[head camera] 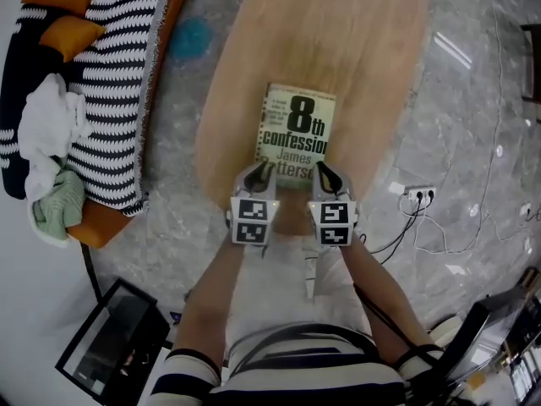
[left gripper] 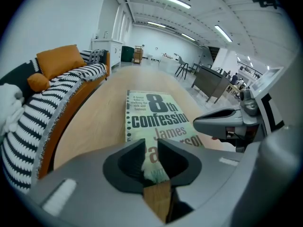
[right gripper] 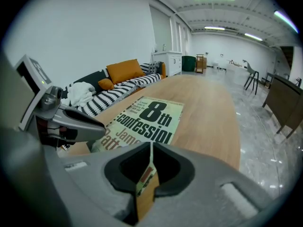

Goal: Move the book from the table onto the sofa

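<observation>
Over on the left, the sofa (head camera: 118,100) carries a black-and-white striped throw, with orange cushions (head camera: 72,32), a white cloth (head camera: 51,125) and a green cloth (head camera: 59,205) on it. Beside it stands the oval wooden table (head camera: 338,57). The book (head camera: 296,129) lies flat on the table's near end, cover up, not on the sofa. The left gripper (head camera: 260,172) is at the book's near edge, its 2 jaws a narrow slit apart, pinching nothing. The right gripper (head camera: 325,174) is just beside it at the same edge, with its jaws closed together and empty. A power strip (head camera: 420,194) lies on the grey floor to the right.
</observation>
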Demonstrator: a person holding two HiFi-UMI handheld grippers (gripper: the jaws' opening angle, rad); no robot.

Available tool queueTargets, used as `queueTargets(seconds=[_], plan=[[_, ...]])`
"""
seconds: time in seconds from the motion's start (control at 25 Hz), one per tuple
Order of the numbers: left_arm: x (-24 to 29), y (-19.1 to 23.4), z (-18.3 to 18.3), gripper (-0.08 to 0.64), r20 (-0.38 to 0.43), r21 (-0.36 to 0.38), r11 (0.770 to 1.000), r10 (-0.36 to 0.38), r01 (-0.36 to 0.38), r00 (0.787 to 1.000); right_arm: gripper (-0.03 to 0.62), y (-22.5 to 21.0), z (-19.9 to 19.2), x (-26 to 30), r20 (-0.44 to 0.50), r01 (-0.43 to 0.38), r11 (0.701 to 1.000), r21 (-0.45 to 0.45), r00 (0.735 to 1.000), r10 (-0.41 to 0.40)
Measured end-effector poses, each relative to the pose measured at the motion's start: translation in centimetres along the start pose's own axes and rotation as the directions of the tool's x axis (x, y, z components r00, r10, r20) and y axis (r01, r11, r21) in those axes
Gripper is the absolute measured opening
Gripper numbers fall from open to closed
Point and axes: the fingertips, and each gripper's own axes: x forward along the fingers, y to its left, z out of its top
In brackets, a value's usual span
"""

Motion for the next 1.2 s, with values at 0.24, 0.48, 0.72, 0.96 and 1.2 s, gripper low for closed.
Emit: queueTargets(seconds=[0.24,0.48,0.72,0.96,1.2], plan=[[0.1,1.1,0.1,0.141,0.017,0.004,1.000,0.022,-0.022,1.000,0.167,0.0,0.0,0.5,0.009,0.010,0.999,0.050,1.000,-0.010],[1.1,2.5,-0.4,0.276,-0.002,-0.039,0.999,0.005,-0.005,1.000,0.265,-0.1,-0.6,1.8,-0.009,-0.017,0.993,0.113,1.000,0.018],[2.5,1.4,-0.1,0.330,-0.002,-0.120,0.990,-0.078,0.077,0.997,0.296,0.2,-0.6,2.9,-0.005,-0.072,0.982,0.174,0.997,0.074],[3.0,0.9,0.0,0.353,0.005,-0.132,0.986,-0.105,0.104,0.994,0.321,0.1,-0.7,3.7,-0.014,-0.076,0.973,0.216,0.997,0.081],[3.4,0.7,-0.1,0.347,0.013,-0.183,0.972,-0.144,0.144,0.990,0.322,0.1,-0.8,4.0,-0.011,-0.091,0.962,0.257,0.995,0.097]])
